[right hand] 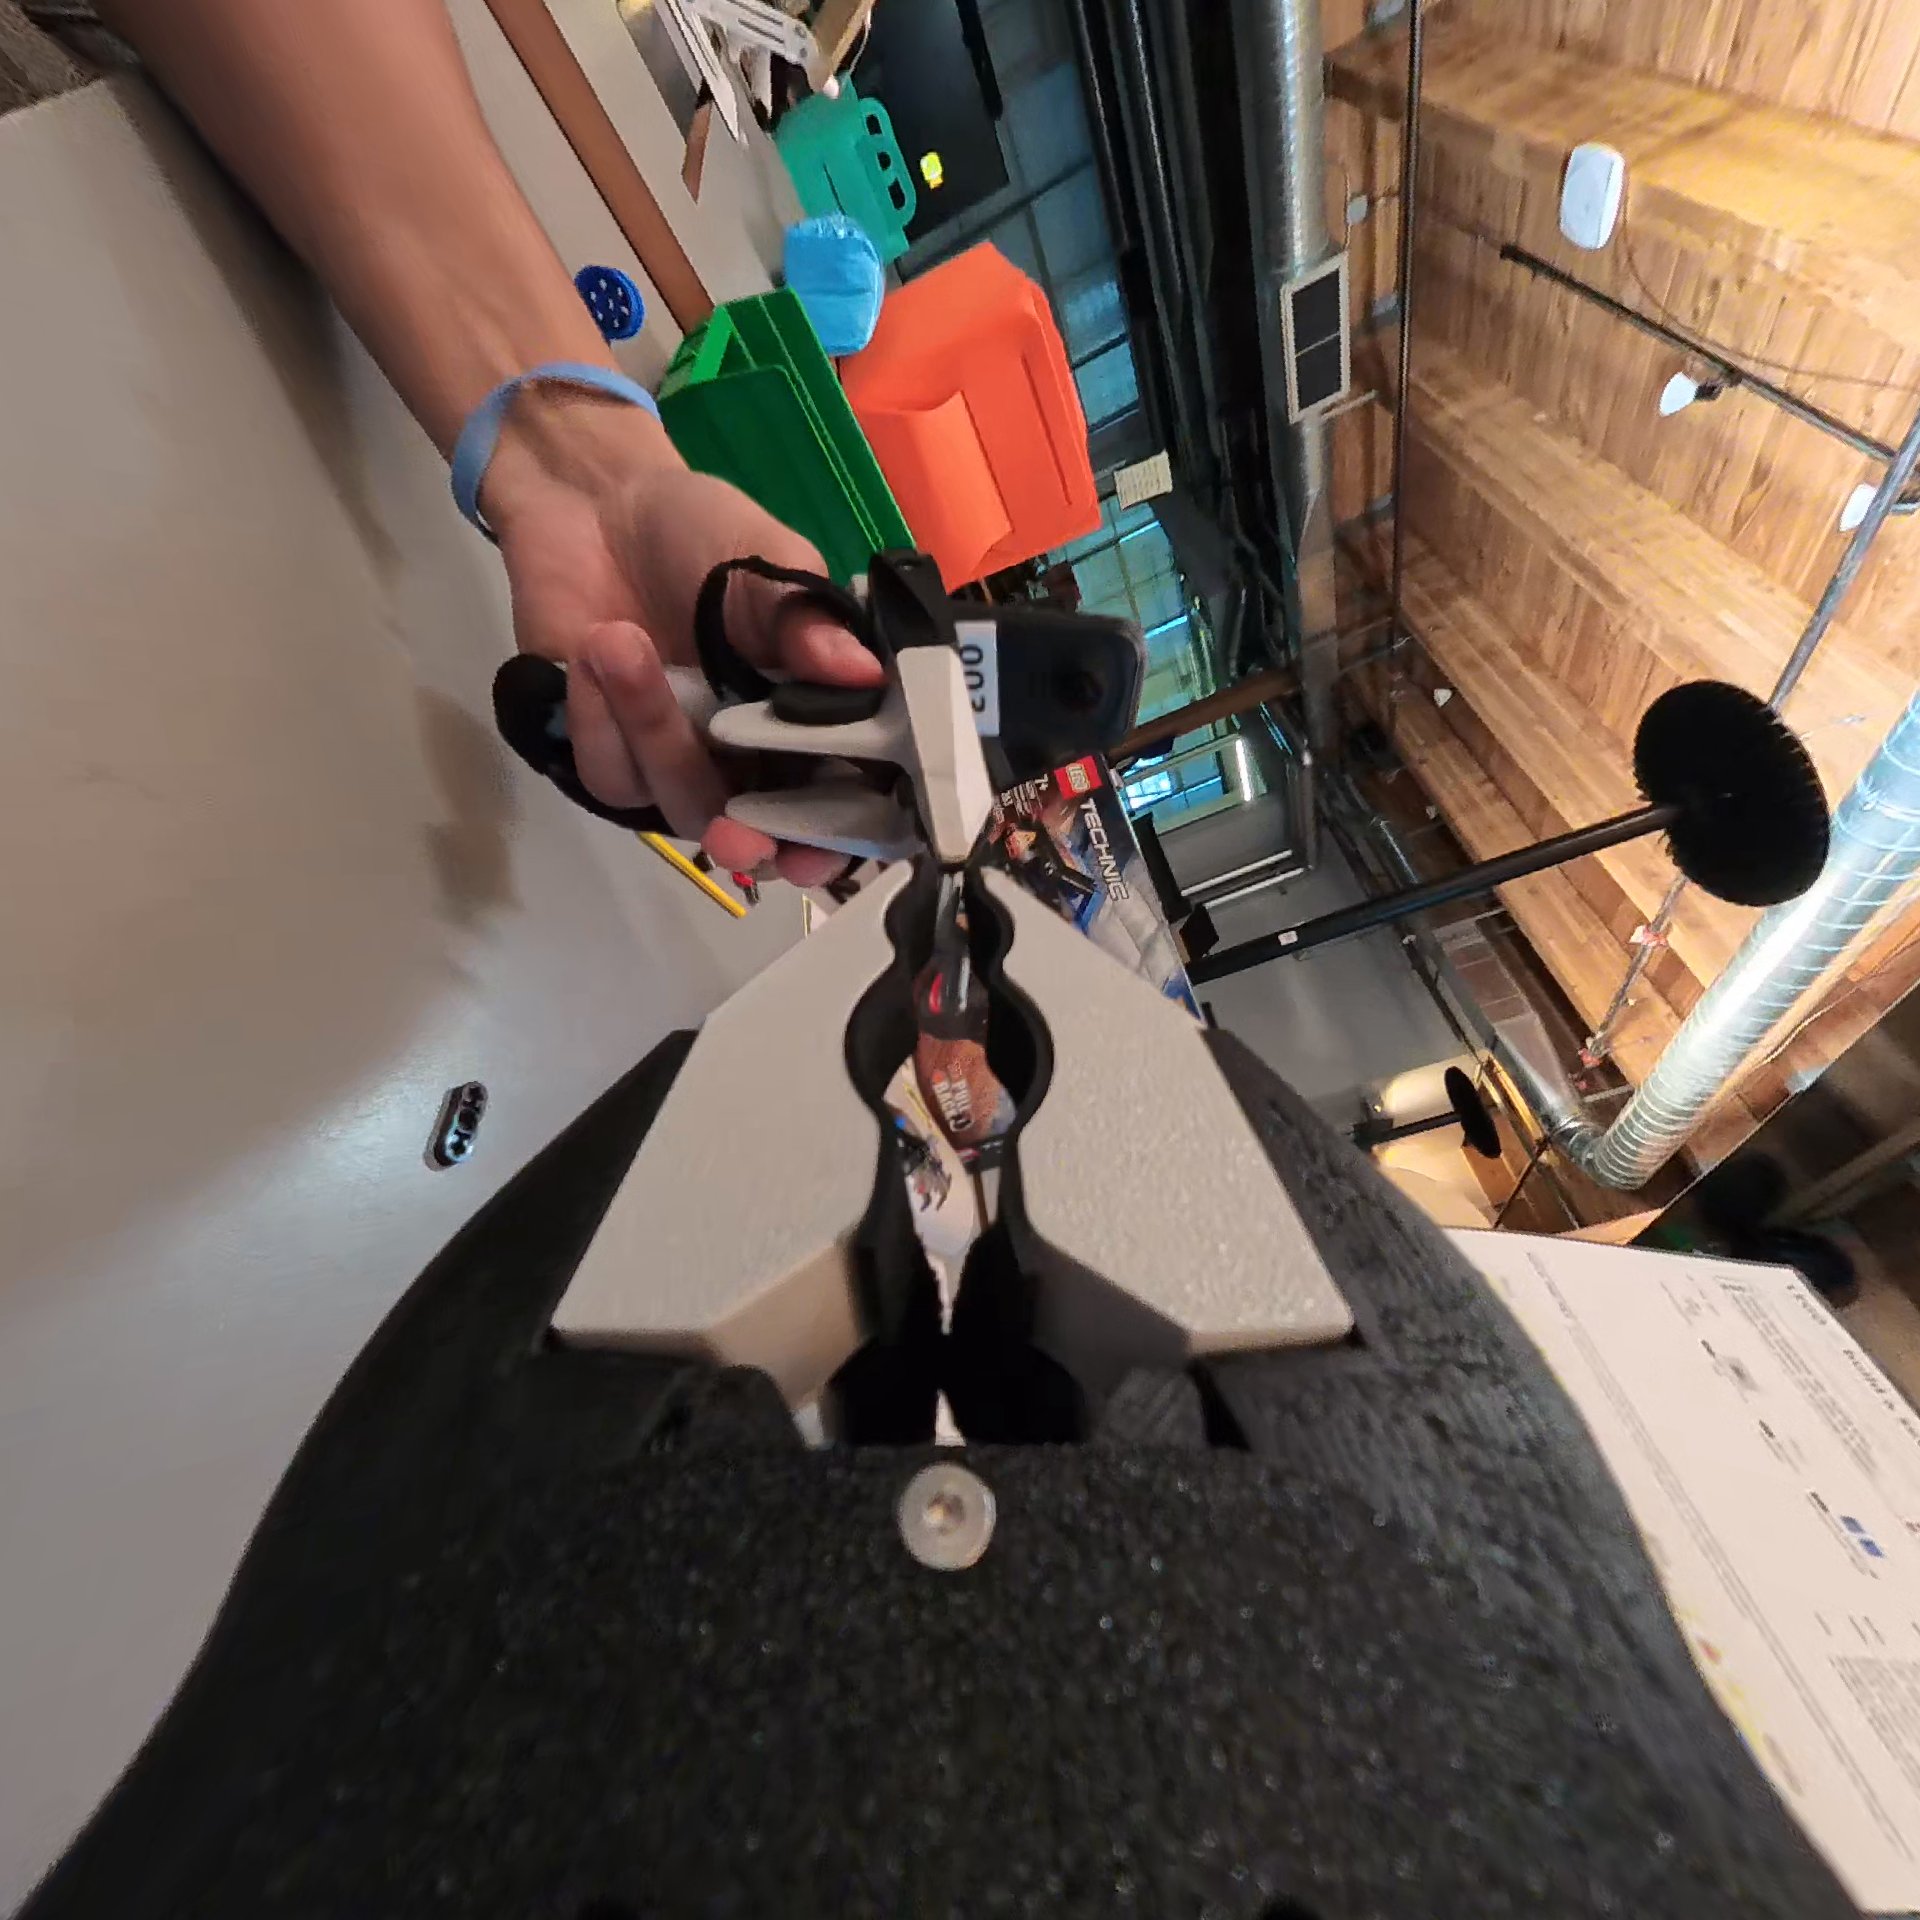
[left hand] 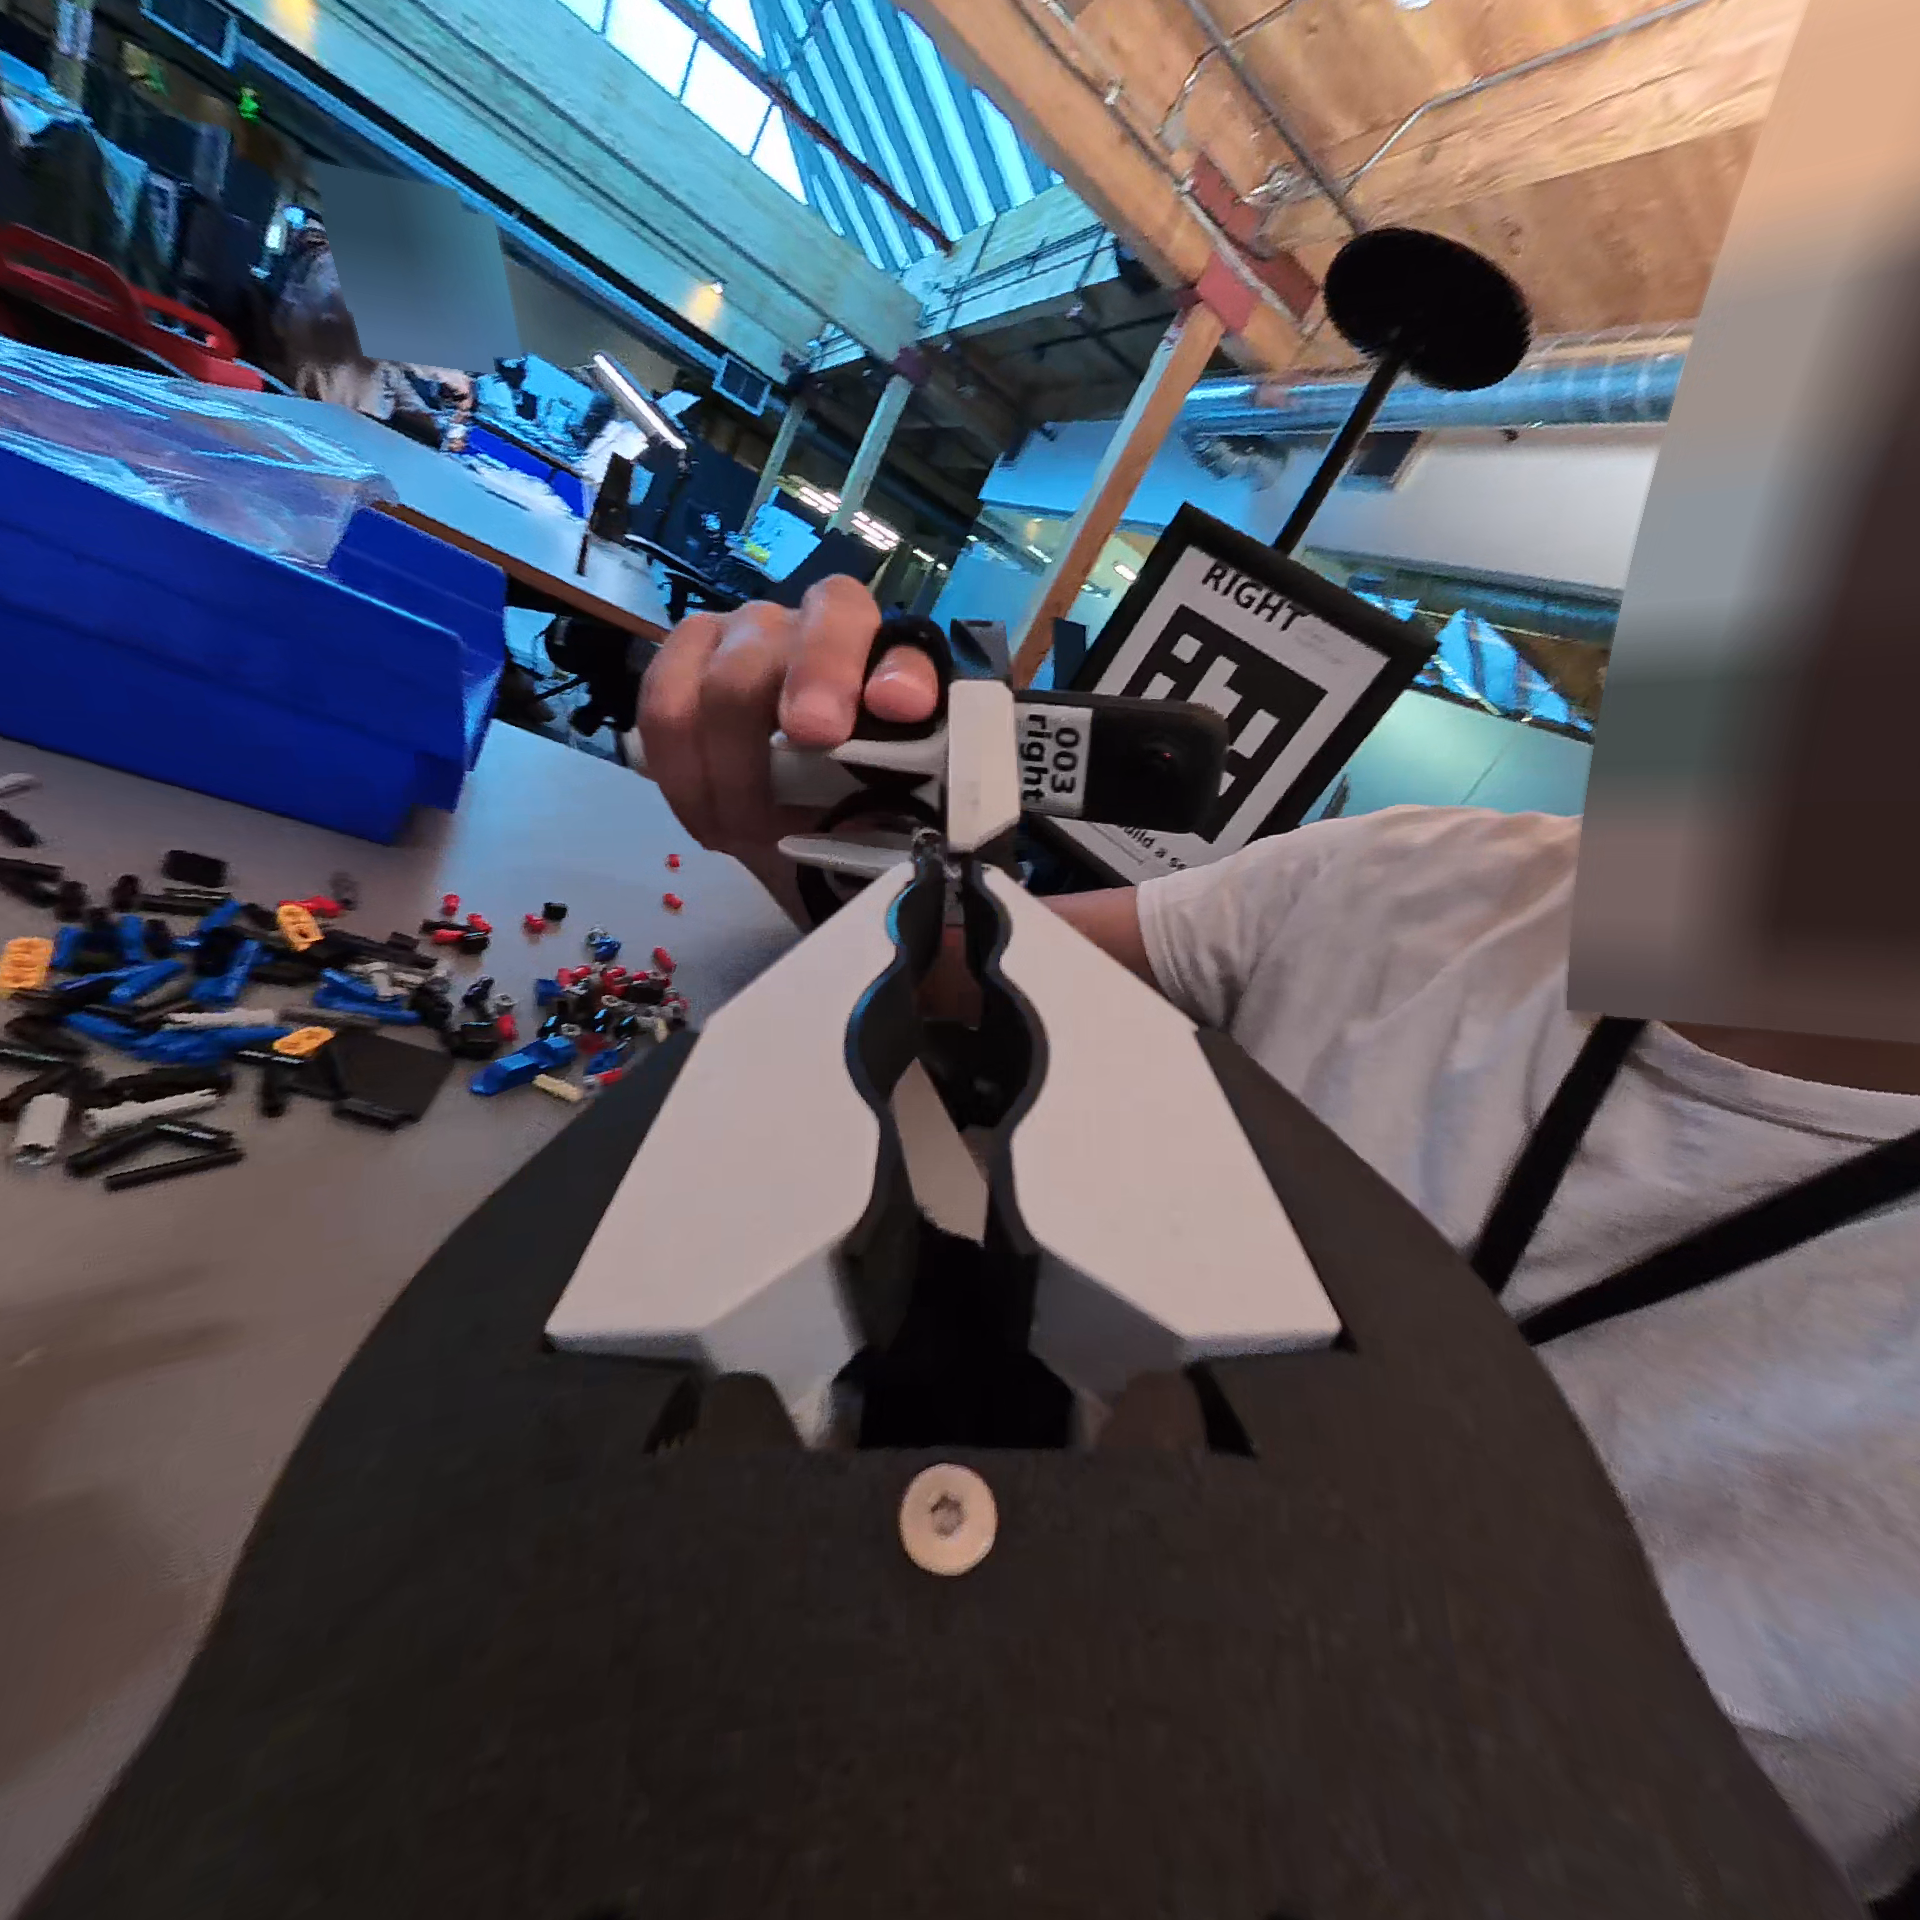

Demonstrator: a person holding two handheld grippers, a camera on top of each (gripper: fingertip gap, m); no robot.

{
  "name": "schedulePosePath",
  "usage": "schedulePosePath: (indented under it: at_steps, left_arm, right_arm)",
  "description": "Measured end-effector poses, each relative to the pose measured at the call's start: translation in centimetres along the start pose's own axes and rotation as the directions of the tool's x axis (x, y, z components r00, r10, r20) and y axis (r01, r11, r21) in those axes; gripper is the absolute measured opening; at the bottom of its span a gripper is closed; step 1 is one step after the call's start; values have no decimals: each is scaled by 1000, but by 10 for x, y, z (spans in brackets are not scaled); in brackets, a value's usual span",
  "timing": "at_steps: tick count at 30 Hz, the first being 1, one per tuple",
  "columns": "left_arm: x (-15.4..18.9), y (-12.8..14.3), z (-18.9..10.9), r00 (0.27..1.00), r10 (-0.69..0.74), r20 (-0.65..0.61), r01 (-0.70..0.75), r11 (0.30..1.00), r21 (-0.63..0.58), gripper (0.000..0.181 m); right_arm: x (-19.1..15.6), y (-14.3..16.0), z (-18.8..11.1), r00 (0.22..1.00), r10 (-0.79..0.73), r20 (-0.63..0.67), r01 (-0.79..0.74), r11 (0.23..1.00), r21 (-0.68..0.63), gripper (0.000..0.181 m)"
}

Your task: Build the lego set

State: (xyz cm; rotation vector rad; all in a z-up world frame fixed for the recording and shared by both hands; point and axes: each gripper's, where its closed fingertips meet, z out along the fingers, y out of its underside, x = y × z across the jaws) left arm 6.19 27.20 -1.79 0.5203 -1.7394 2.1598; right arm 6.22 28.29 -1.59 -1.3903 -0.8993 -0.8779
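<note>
Both claws meet tip to tip at frame centre: the left claw (left hand: 940,883) and right claw (right hand: 948,878) each look pinched on a tiny piece (left hand: 928,854), too small to identify. Best press straight along one line. Loose parts (left hand: 260,997) lie on the surface (left hand: 208,1351), lower left.

Writing on: white sticker (left hand: 1065,767) beside camera (left hand: 1158,764), framed marker sign (left hand: 1242,665), lego box (right hand: 1086,842), paper sheet (right hand: 1714,1475).
</note>
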Motion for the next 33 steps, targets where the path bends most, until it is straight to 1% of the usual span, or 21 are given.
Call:
schedulePosePath:
  at_steps: [1, 4, 8, 12, 18, 21, 24, 26, 28, 31, 33]
  left_arm:
    - [2, 0, 1, 1000, -6, -21, 6, 1000, 3, 1]
    - [6, 0, 1, 998, -16, -54, 17, 1000, 21, 1]
    - [7, -1, 1, 998, -23, -66, 26, 999, 31, 1]
    - [6, -1, 1, 997, -34, -65, 36, 999, 27, 1]
    - [1, -2, 0, 997, -72, -38, 73, 997, 23, 1]
    - [-4, 1, 1, 991, -128, -29, 128, 992, 21, 1]
    - [-10, 3, -1, 986, -166, -14, 167, 986, 22, 1]
    - [-11, 4, -2, 986, -166, -13, 166, 986, 20, 1]
    - [-11, 5, -2, 988, -151, -14, 151, 988, 10, 2]
    - [-14, 7, -4, 998, -49, 35, 49, 999, -20, 2]
    - [-14, 10, -5, 997, 41, 70, -36, 997, -70, 3]
  right_arm:
    - [0, -2, -1, 1000, -4, 2, 4, 1000, 8, 5]
    - [0, -6, -3, 1000, 1, 5, -1, 1000, 24, 8]
    - [0, -6, -3, 1000, -8, 6, 7, 1000, 23, 10]
    - [1, -3, -3, 999, -50, -17, 50, 999, 0, 10]
    - [5, 3, -2, 972, -217, -85, 211, 974, -81, 10]
    - [1, 7, 0, 947, -309, -83, 298, 947, -121, 8]
    - [-2, 15, 1, 936, -347, -58, 334, 929, -160, 7]
    - [-3, 16, 2, 946, -320, -43, 310, 937, -160, 7]
    - [-5, 17, 2, 968, -251, -15, 246, 957, -153, 7]
    - [-7, 19, 3, 995, -101, 28, 104, 984, -146, 6]
    - [-10, 19, 4, 996, 45, 76, -35, 991, -132, 6]
